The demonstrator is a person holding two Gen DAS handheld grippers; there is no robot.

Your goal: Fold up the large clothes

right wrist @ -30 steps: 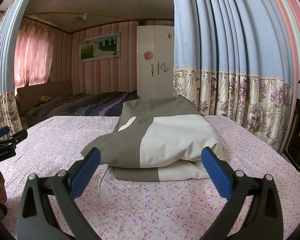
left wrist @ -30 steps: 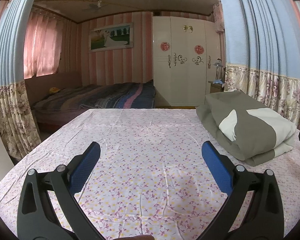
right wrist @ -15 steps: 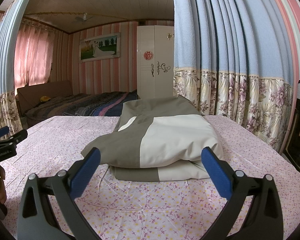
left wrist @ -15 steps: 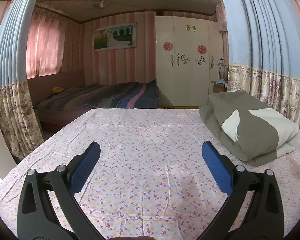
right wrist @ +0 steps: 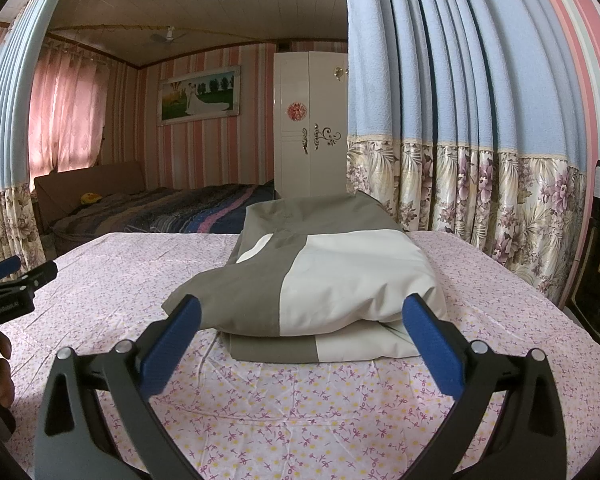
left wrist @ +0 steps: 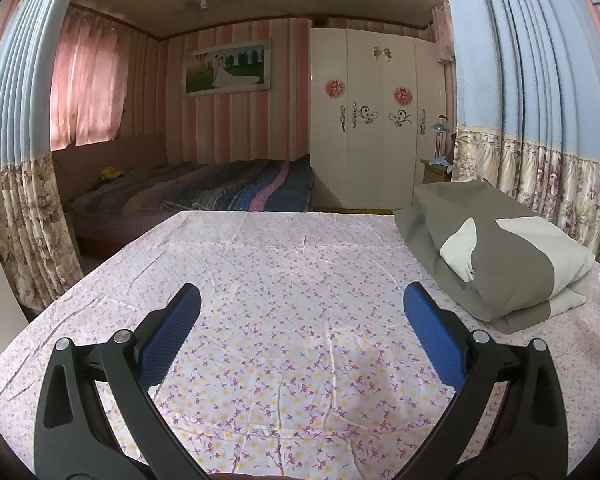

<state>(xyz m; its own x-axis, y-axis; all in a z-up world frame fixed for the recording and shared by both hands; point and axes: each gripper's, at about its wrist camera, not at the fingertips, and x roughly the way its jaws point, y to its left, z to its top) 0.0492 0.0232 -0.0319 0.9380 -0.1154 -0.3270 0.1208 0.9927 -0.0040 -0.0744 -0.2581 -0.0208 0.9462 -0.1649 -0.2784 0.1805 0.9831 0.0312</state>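
Two blue-padded fingers of the left gripper stand spread wide in the left wrist view, with nothing between them, above a floral bedsheet. From this gripper, the folded garment (grey with cream panels) lies on the sheet at about two o'clock, apart from the fingers. Beyond the sheet's far edge at twelve o'clock stands a white wardrobe, and a second bed sits at eleven o'clock.

In the right wrist view, the right gripper is likewise spread wide and holds nothing. The folded garment lies straight ahead at twelve o'clock, its near edge just beyond the fingertips; whether they touch it I cannot tell. A blue curtain hangs at one o'clock. The left gripper shows at nine o'clock, at the frame's edge.
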